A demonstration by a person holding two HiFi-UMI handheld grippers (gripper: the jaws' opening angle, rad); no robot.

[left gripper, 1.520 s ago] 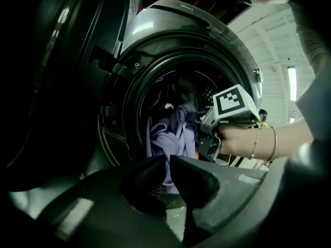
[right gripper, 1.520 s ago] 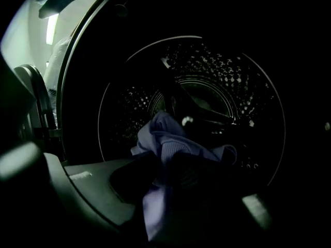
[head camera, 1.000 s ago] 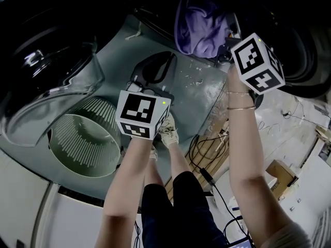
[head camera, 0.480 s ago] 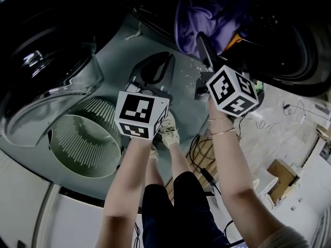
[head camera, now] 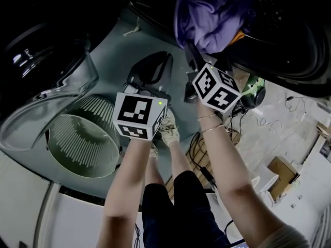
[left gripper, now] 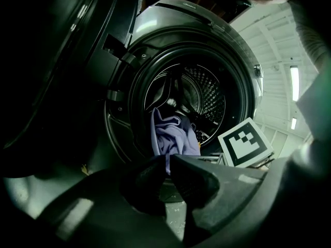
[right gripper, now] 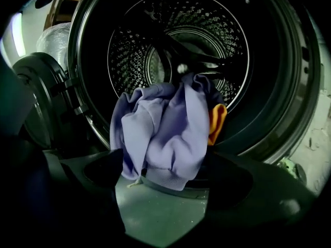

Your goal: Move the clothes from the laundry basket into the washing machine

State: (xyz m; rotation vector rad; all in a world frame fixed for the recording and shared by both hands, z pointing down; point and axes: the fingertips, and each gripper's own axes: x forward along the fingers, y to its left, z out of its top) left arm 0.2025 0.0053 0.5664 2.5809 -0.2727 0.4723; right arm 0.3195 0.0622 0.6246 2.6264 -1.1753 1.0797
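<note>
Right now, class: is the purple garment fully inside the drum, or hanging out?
Hanging out: the purple garment drapes over the washer rim, its hem outside.

Head view: from my head, steeply down, washing machine [head camera: 289,50] along top edge. Both my gripper views: low, close, facing into drum [right gripper: 176,40]. All three share purple garment [right gripper: 165,133] hanging from drum mouth.

No word, number, brand or label can be read anywhere in these views. The only printed signs are black-and-white square markers. They sit on the left cube [head camera: 137,115] of the left hand-held gripper [left gripper: 168,165] and on the right cube [head camera: 217,87] of the right hand-held gripper [right gripper: 165,177], just beside it. They show block patterns, no letters.
</note>
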